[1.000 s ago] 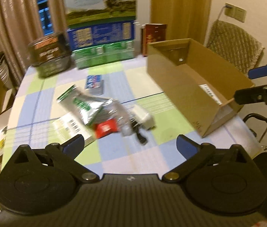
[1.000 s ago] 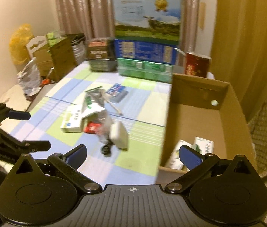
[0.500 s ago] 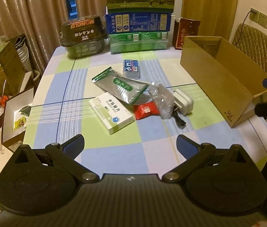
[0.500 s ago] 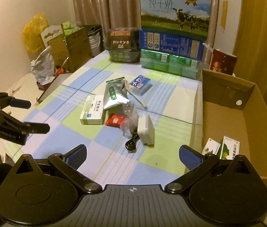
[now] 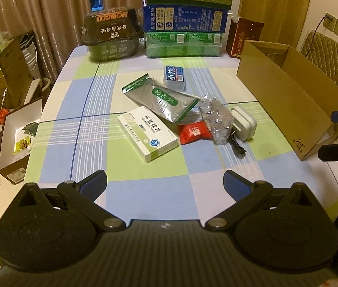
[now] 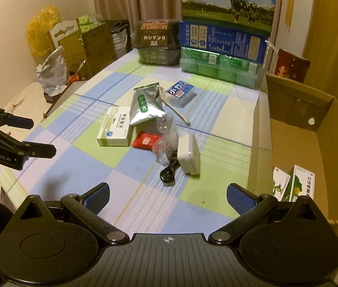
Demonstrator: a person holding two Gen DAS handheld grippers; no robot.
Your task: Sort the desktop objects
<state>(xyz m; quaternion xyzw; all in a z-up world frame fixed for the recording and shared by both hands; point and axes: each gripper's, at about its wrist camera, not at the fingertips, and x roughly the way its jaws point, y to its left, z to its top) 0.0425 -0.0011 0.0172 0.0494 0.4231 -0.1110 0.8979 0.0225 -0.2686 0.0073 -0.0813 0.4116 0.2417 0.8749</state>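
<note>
Things to sort lie in a small heap in the middle of your checked tablecloth (image 5: 145,196): a white medicine box (image 5: 147,134), a silver pouch (image 5: 161,100), a red packet (image 5: 194,131), clear wrap (image 5: 214,117) and a white charger (image 5: 243,124). A blue tissue pack (image 5: 174,77) sits just behind them. Your left gripper (image 5: 165,183) and your right gripper (image 6: 167,195) both have fingers spread wide, holding nothing. The cardboard box (image 6: 331,138) on your right has two small cartons (image 6: 295,184) inside.

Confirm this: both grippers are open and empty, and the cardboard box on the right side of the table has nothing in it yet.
Not quite. The cardboard box already holds two small cartons, as the right wrist view shows. The rest stands: left gripper and right gripper are open and empty.
</note>
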